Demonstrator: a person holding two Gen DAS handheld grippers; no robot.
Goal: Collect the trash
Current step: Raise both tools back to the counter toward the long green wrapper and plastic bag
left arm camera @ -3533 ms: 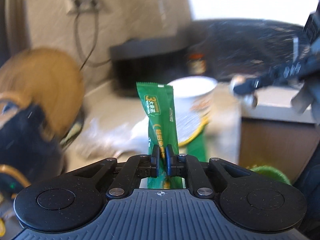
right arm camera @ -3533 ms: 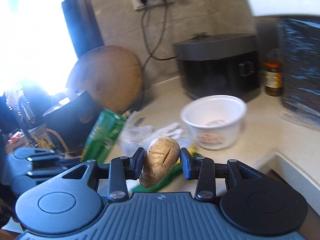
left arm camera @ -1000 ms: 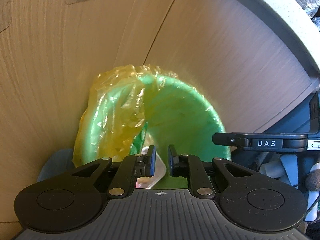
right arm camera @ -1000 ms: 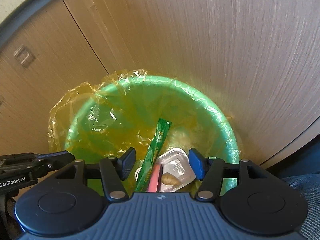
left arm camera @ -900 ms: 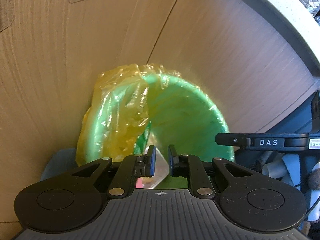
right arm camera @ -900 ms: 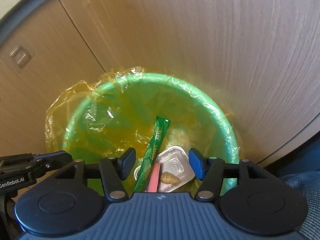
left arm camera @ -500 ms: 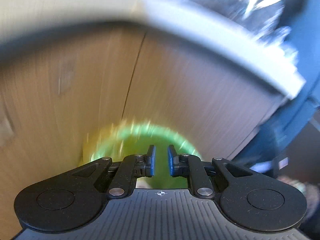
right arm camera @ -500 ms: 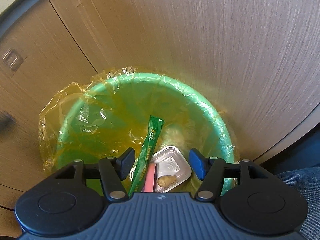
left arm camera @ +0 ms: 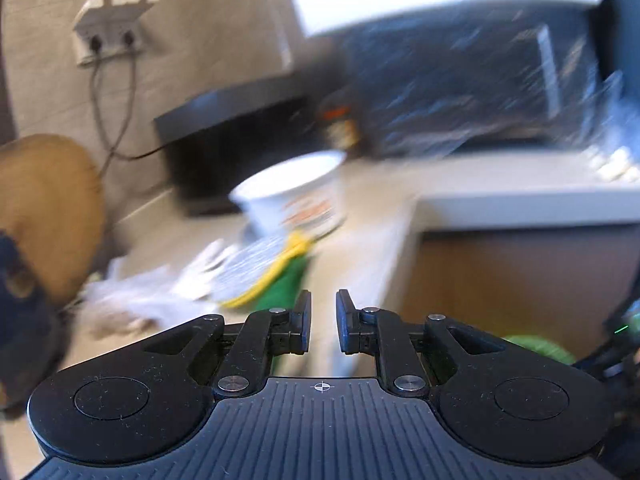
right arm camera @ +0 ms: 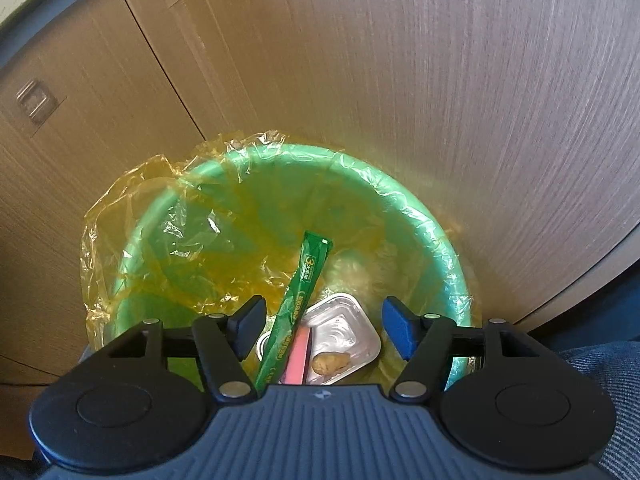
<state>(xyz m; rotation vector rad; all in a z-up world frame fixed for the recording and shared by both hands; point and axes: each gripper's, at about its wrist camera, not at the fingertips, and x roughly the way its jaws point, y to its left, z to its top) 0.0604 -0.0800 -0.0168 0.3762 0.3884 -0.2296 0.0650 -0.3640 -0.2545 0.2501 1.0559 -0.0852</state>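
lying in the green bin (right arm camera: 420, 216) below the opening, empty right tongs (right arm camera: 324, 320), the green wrapper (right arm camera: 298, 304).

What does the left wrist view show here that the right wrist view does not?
Left wrist only: the counter with a white cup, a foil lid and the empty left gripper, jaws opening. Right wrist only: inside the bin, a green wrapper, a foil tray and a brown scrap, under the empty right gripper, jaws opening. Shared: brown cabinet fronts.
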